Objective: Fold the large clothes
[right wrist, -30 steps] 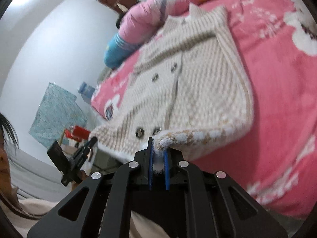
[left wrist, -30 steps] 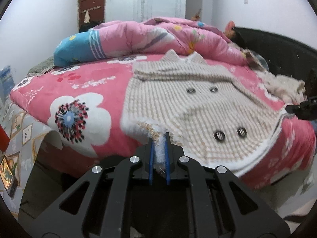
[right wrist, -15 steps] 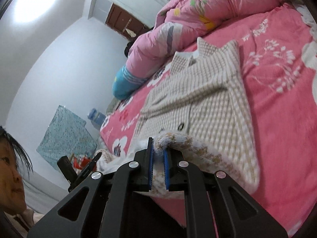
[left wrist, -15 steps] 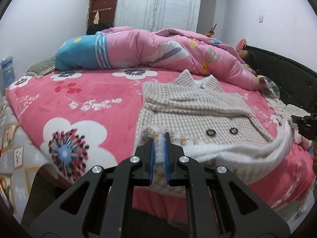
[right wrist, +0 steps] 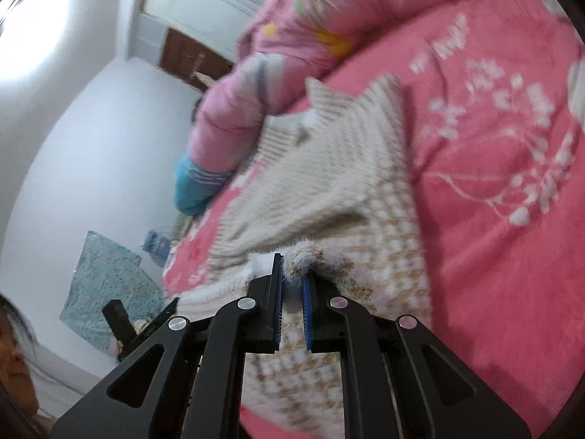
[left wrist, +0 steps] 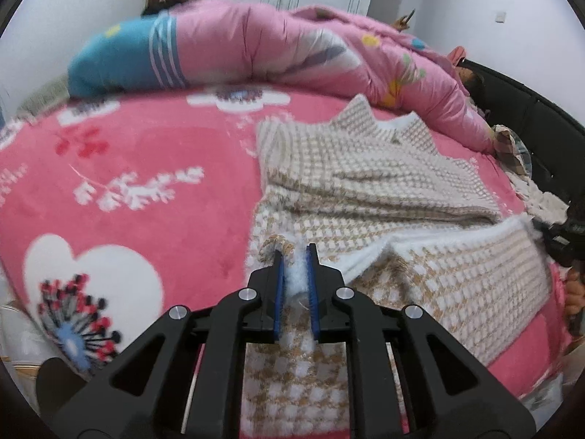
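A: Where is the coat?

B: It lies flat on the pink flowered bedspread, collar toward the rolled pink quilt. Its lower part is turned up over the body, so the fluffy white lining shows along the folded edge.

A: What is the left gripper doing?

B: Its 2 blue-padded jaws have just been opening a little. The fluffy hem corner sits between them, with a small gap beside the fabric, so the grip looks loosened.

A: And the right gripper?

B: Its jaws are clamped together on the other hem corner, and a tuft of fur bulges out above the tips. In the left wrist view this gripper shows only as a dark shape at the right edge.

A: Any containers?

B: I see no box, basket or bin. The bed alone carries the coat and quilt.

A: Anything else?

B: A person's head shows at the lower left of the right wrist view, and a patterned teal cloth hangs against the white wall.
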Action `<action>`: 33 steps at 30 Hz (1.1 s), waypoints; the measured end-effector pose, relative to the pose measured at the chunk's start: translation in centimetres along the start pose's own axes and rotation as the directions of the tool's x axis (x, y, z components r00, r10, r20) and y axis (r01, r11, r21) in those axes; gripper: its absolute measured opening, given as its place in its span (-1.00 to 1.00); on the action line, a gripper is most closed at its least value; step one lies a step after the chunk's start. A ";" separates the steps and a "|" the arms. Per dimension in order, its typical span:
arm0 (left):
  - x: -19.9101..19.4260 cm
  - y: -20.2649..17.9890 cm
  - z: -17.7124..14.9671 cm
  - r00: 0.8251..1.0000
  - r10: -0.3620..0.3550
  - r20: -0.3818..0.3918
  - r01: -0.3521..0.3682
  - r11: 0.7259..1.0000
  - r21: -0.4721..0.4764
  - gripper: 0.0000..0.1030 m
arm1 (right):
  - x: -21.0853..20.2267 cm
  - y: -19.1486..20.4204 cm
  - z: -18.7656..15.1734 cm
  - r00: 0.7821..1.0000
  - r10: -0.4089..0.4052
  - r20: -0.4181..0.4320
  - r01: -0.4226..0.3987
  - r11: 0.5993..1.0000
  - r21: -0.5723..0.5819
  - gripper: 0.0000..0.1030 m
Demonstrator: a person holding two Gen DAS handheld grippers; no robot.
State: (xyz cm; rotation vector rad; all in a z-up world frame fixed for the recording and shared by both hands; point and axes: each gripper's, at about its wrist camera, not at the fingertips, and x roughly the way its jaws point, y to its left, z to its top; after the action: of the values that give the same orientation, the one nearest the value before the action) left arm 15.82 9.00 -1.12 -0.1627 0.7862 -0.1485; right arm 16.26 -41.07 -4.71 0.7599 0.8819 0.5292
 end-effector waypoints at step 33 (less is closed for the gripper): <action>-2.9 -3.0 -6.7 0.994 -0.107 0.016 0.106 0.993 0.047 0.28 | 0.8 7.2 -7.0 0.844 -0.536 0.028 0.492 0.751 -0.441 0.29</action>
State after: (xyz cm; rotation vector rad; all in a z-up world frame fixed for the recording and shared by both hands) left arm 8.82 6.05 -3.16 -0.1624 0.7556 -0.2659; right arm 10.13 -33.44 -2.42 0.0592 0.9760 0.2476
